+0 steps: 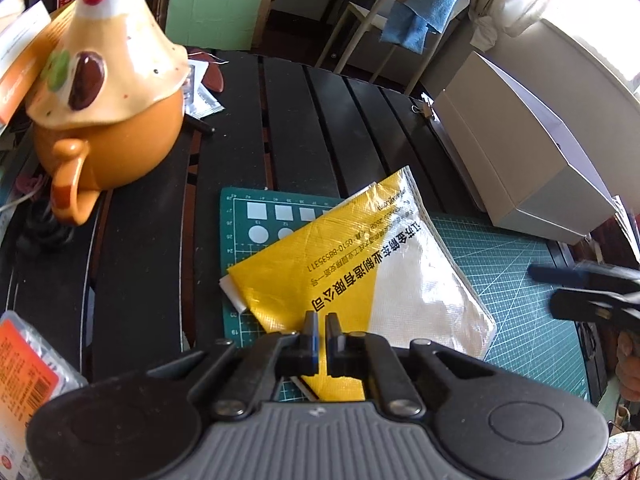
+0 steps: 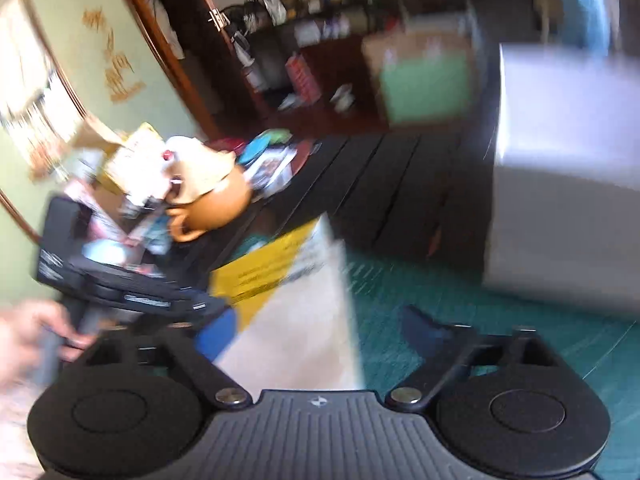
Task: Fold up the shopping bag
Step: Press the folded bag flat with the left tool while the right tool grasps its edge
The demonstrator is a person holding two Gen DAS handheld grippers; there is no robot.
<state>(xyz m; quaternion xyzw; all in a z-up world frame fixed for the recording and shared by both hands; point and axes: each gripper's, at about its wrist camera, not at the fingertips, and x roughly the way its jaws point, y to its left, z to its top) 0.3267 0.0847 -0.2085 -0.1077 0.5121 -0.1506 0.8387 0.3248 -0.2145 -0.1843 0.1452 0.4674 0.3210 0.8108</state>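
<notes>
Left edge of the table: an orange pot with a cream cone lid is sitting on the dark slats, clutter crowding behind it. An orange packet is lying at the near-left corner. Bare slats are running open between pot and far edge.

A green mat is covering the near-middle and right of the table. The bag is lying flat on it, folded, yellow half toward the left, white half toward the right. Its long axis is running diagonally, from the near edge up toward the far right; one corner is overhanging the mat onto the slats, pointing at the white box.

The left gripper is pointing steeply down at the bag's near edge, jaws nearly touching; whether they are pinching the fabric cannot be told.

Open mat is lying right of the bag. The right gripper is hovering there, jaws partly apart, nothing between them; its own view is badly blurred.

The white box is blocking the far-right edge. Beyond the table, a chair with a blue cloth.
</notes>
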